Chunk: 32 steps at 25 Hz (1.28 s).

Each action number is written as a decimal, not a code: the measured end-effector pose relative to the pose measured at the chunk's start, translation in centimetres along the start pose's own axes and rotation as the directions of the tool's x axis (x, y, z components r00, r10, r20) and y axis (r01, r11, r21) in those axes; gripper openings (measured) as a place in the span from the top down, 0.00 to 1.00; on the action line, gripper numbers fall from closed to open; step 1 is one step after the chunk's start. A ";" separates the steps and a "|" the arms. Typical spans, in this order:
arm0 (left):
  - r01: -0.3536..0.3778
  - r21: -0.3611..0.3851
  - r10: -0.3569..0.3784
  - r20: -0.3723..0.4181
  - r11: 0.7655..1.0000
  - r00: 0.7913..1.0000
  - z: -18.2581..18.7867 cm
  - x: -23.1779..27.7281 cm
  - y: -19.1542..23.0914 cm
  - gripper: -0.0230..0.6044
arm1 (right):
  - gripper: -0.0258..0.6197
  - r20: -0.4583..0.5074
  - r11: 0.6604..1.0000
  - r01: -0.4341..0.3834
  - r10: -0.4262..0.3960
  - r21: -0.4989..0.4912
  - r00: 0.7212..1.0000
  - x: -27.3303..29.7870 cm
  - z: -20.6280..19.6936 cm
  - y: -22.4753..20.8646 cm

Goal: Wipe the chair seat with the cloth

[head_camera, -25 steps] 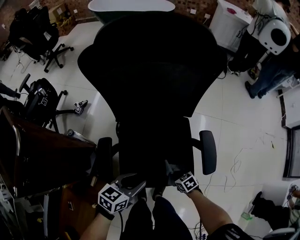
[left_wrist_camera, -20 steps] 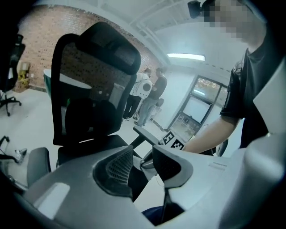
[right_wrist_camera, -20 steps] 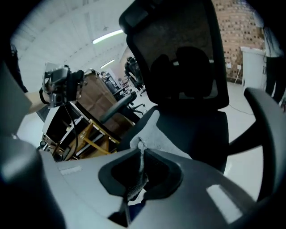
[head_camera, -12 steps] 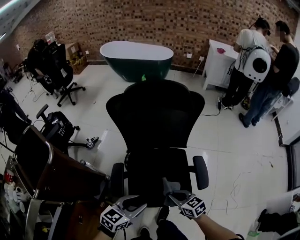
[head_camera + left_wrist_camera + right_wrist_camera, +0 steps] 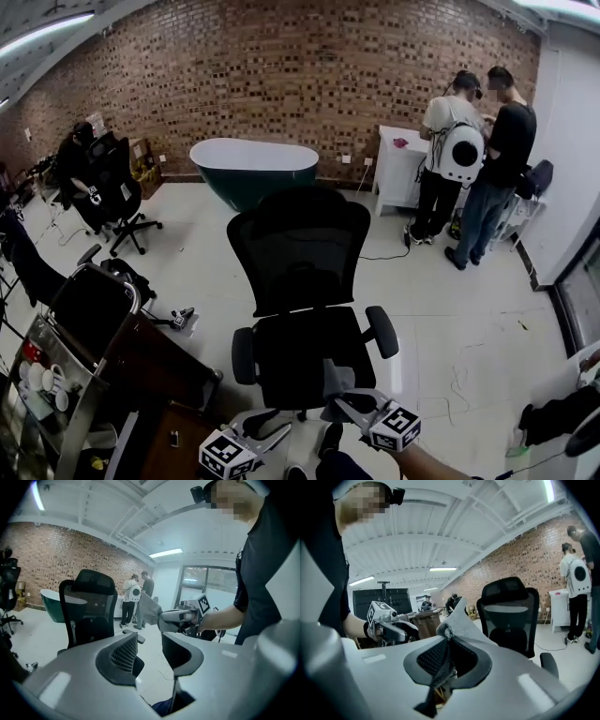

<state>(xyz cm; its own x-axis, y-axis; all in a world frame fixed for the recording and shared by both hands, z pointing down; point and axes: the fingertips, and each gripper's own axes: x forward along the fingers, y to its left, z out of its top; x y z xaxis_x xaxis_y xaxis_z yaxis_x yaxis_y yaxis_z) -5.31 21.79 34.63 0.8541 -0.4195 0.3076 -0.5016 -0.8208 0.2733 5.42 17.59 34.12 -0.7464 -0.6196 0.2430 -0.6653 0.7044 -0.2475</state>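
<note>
A black office chair stands in the middle of the head view, its seat (image 5: pixel 305 352) just beyond both grippers. My right gripper (image 5: pixel 347 405) is shut on a grey cloth (image 5: pixel 336 380), held in the air near the seat's front edge. In the right gripper view the cloth (image 5: pixel 461 618) sticks up from between the closed jaws of that gripper (image 5: pixel 446 637), with the chair (image 5: pixel 508 616) behind. My left gripper (image 5: pixel 272 422) is open; its jaws have just been opening with nothing between them. The left gripper view shows the gap of the left gripper (image 5: pixel 150 651) and the right gripper (image 5: pixel 180 616) with the cloth (image 5: pixel 147 611).
A dark desk (image 5: pixel 112 347) with a monitor stands close on the left. Behind the chair is a green bathtub (image 5: pixel 253 169). Two people (image 5: pixel 469 159) stand at a white cabinet (image 5: pixel 398 164) at back right. More black chairs (image 5: pixel 108 187) are at far left. Cables (image 5: pixel 469 366) lie on the floor.
The head view has swung up from a steep look down on the chair to the whole room. Both grippers have risen in front of the seat. The right one still holds the cloth.
</note>
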 end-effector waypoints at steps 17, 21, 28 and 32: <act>-0.054 0.017 0.050 0.179 0.998 0.983 3.8 -2.4 -11.5 0.76 | 0.92 0.055 0.996 0.018 -0.013 -0.091 0.998 -15.0 0.2 8.3; -0.072 0.023 0.067 0.192 0.997 0.979 4.1 -2.1 -13.0 0.76 | 0.92 0.080 0.994 0.005 0.004 -0.108 0.997 -16.7 1.3 8.7; -0.104 0.003 0.102 0.187 0.995 0.977 3.8 -3.0 -14.1 0.81 | 0.92 0.107 0.992 -0.019 0.032 -0.126 0.994 -17.6 2.2 9.2; -0.086 0.031 0.079 0.185 0.996 0.980 3.8 -3.2 -14.7 0.69 | 0.92 0.097 0.991 -0.021 0.034 -0.136 0.995 -17.2 2.1 9.9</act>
<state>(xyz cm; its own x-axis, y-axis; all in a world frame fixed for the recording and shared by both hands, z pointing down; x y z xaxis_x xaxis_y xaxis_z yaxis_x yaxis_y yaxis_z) -0.16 33.74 26.11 0.8227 -0.5472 0.1540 -0.5684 -0.7935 0.2174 11.69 34.48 25.48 -0.7670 -0.6257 0.1421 -0.6409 0.7577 -0.1230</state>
